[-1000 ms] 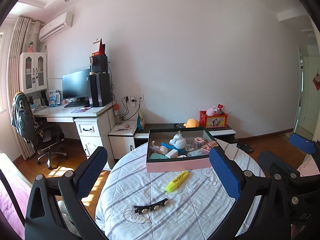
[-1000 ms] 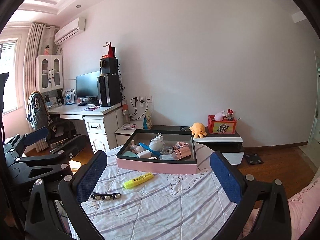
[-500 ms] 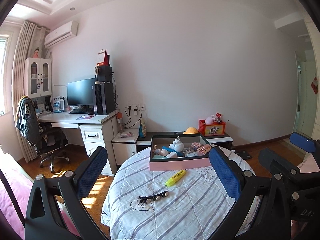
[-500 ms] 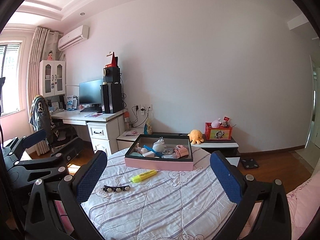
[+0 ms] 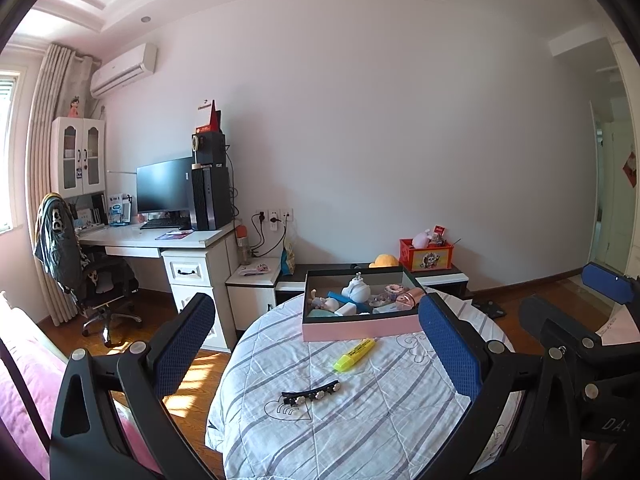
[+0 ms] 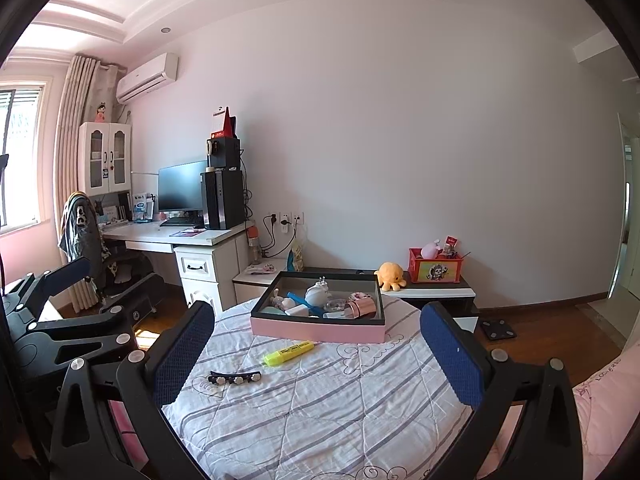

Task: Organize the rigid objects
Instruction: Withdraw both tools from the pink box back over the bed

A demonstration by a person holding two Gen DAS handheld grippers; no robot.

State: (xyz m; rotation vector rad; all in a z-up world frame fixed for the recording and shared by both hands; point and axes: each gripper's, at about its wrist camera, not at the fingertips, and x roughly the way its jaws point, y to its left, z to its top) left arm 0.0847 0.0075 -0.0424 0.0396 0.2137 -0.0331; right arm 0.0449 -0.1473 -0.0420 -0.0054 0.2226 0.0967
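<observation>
Both grippers, left (image 5: 316,344) and right (image 6: 318,350), hang above the table (image 6: 320,408) with jaws spread wide, holding nothing. The highlighter (image 6: 289,353) lies just before the box (image 6: 318,330), long axis diagonal. The clip (image 6: 234,378) lies nearer, almost crosswise.

Legible text is scant. The body of the right gripper (image 5: 608,424), at the right edge of the left wrist view, carries pale letters "DA", cut off by the frame. Black print on the yellow highlighter (image 6: 289,353) is too small to read.
</observation>
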